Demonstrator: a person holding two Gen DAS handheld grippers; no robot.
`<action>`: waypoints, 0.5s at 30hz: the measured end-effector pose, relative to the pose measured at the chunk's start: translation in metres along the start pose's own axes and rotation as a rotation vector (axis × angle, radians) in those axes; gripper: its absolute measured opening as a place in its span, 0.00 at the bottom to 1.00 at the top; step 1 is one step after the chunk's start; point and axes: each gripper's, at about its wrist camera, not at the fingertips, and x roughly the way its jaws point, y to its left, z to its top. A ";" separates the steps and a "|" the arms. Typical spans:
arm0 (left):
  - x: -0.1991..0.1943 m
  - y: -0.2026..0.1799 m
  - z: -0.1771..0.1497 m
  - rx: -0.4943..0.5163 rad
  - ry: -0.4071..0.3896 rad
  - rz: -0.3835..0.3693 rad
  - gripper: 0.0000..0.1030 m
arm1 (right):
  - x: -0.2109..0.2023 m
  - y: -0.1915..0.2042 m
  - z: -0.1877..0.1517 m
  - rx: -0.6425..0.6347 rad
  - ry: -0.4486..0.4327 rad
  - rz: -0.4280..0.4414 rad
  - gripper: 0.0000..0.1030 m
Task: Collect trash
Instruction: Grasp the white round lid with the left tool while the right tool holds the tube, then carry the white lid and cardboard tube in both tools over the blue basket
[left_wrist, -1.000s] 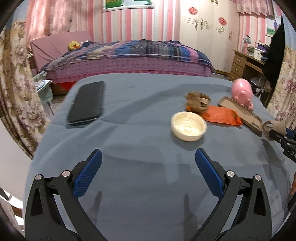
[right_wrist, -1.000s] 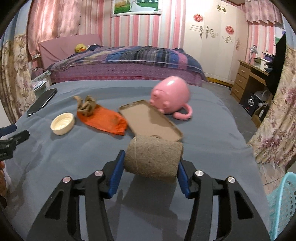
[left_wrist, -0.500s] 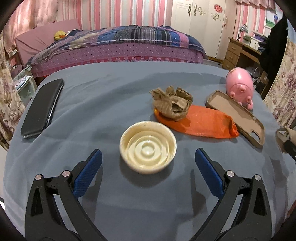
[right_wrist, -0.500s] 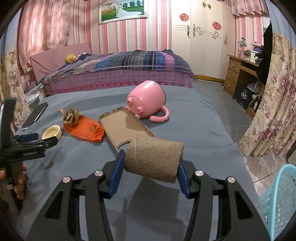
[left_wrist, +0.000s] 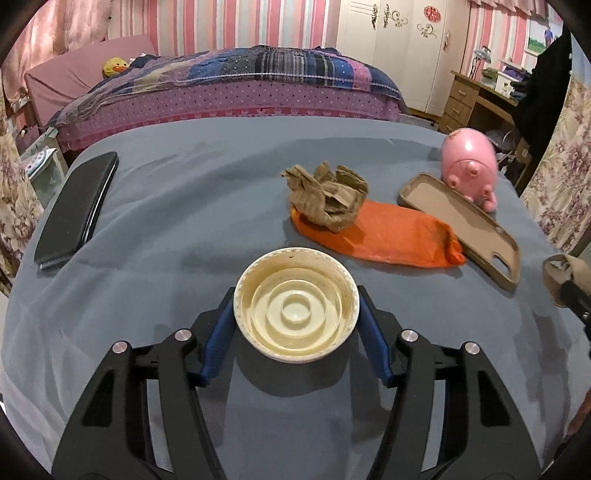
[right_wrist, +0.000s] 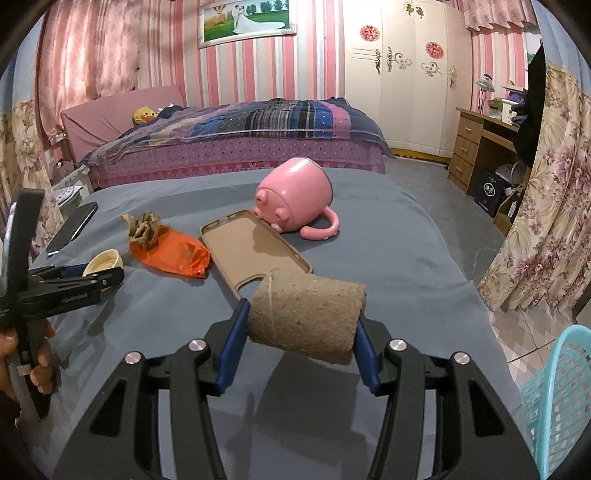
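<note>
Grey bedding (left_wrist: 184, 221) carries our trash. Our left gripper (left_wrist: 296, 314), wide a second ago, is closing around the lid (left_wrist: 296, 308) at six o'clock (pickup begun); our right gripper (right_wrist: 301, 325) grips the cardboard roll (right_wrist: 306, 314).

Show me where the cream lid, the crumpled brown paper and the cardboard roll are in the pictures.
cream lid (left_wrist: 296, 320): left wrist view, on its ringed inside.
crumpled brown paper (left_wrist: 327, 197): left wrist view, on the middle of the wad.
cardboard roll (right_wrist: 306, 317): right wrist view, on its rough curved side.
</note>
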 end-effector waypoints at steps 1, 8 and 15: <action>-0.004 -0.002 -0.003 0.001 -0.003 -0.003 0.59 | -0.001 0.001 -0.001 -0.003 0.000 0.000 0.50; -0.042 -0.025 -0.021 0.053 -0.068 -0.005 0.59 | -0.018 0.001 -0.009 -0.022 -0.005 -0.002 0.50; -0.076 -0.052 -0.036 0.089 -0.116 -0.042 0.59 | -0.049 -0.014 -0.022 -0.007 -0.025 -0.023 0.50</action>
